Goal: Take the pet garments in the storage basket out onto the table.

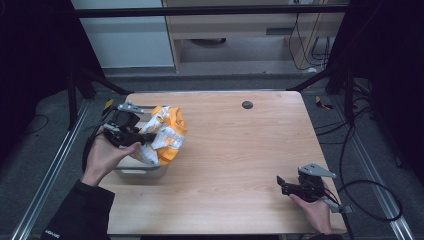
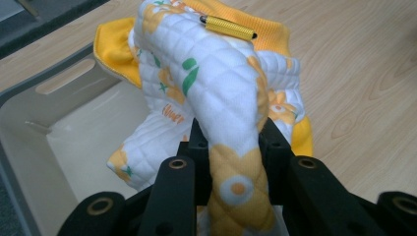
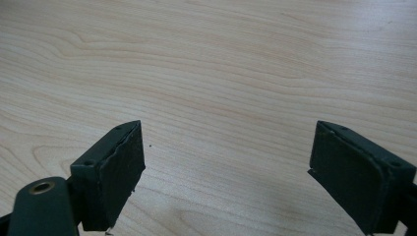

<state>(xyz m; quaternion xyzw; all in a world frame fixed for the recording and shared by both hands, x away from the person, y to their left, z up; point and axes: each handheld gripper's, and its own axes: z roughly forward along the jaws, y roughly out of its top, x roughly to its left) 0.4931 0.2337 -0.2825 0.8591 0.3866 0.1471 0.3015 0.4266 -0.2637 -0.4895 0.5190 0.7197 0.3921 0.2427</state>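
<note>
A quilted white cloth with yellow flowers and orange-yellow lining [image 1: 165, 134] hangs bunched over a grey bin [image 1: 138, 173] at the table's left side. My left gripper [image 1: 144, 138] is shut on a fold of this cloth [image 2: 216, 93], which runs up between the black jaws of the left gripper [image 2: 234, 147]. A small gold knurled cylinder [image 2: 228, 26] lies on top of the bundle. Part of the cloth hangs inside the bin [image 2: 34, 123], part over its far rim. My right gripper [image 1: 281, 183] rests low near the front right, open and holding nothing, with the right gripper [image 3: 228, 162] over bare wood.
The wooden table [image 1: 240, 145] stretches between the two grippers. A dark round hole [image 1: 247, 104] sits near the far edge. Metal rails run along both sides of the table, and cables lie on the floor at the right.
</note>
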